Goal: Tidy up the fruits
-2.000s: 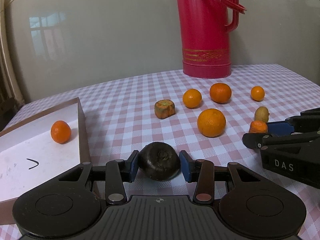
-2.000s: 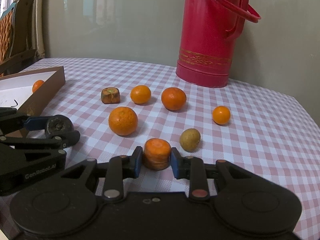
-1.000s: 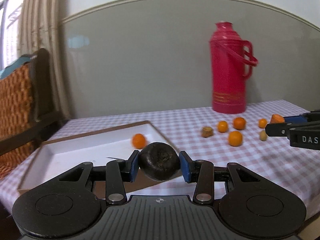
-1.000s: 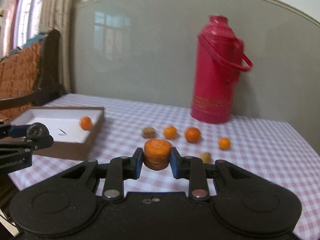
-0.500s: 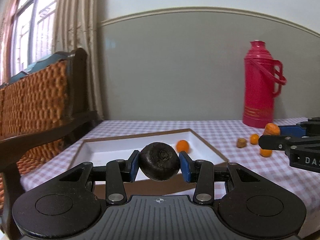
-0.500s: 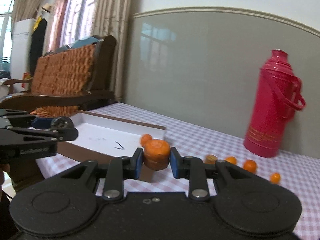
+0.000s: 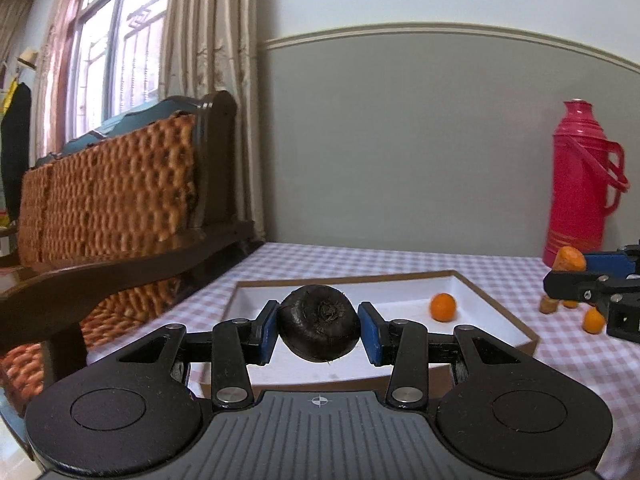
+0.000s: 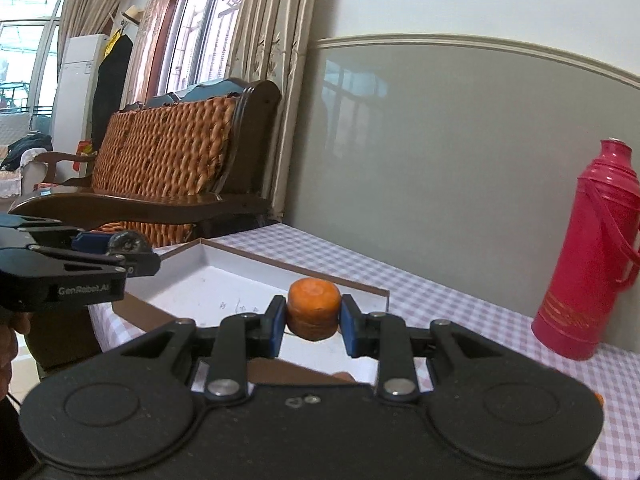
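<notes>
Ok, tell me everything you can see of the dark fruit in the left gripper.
The dark fruit is round, near-black and matte, with a rough puckered end facing the camera and fine fibres on its skin. The left gripper pinches it by its sides between blue pads, holding it in the air in front of the tray. Nothing else touches it.

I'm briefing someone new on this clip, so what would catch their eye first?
Each gripper carries something: the left gripper clamps a round black fruit, and the right gripper clamps an orange carrot chunk. Ahead lies a white brown-edged tray holding one small orange.
</notes>
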Demonstrator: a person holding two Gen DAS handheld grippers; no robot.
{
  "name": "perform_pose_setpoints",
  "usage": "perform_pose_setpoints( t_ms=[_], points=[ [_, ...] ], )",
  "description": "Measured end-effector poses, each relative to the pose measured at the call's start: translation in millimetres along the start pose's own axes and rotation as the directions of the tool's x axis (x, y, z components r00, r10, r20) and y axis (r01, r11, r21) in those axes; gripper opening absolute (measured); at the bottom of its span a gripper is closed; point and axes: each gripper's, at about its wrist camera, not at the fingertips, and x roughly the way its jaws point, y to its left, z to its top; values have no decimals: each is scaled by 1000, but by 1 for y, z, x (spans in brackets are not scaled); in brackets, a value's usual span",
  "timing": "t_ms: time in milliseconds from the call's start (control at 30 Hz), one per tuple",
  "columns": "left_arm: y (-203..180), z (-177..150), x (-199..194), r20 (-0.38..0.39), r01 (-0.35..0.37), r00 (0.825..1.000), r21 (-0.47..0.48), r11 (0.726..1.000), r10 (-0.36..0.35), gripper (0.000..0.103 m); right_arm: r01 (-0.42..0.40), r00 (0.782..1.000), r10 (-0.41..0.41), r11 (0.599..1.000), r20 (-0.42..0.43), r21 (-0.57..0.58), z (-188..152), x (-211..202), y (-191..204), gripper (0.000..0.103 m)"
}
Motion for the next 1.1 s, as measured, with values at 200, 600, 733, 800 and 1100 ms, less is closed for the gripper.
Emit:
perform_pose_setpoints(
  t_ms=[200,600,733,800,1100],
  points=[
    [18,4,14,1,-44,999,-16,999,44,43,-2,1000,1,1000,14,23,9,19,2,20],
    [29,9,48,-19,-69,997,-39,997,68,43,23,1000,-22,998,-14,61,12,54,-5,20],
    [28,14,58,-13,-74,997,-44,996,73,43,42,999,-39,996,-35,84,14,69,-11,20],
    [29,16,63,-15,-76,997,-44,996,75,43,41,999,-38,995,-38,95,15,73,-14,20],
    [28,18,90,-51,-72,996,-40,997,70,43,53,995,-42,991,-87,121,18,102,-26,20]
  ],
)
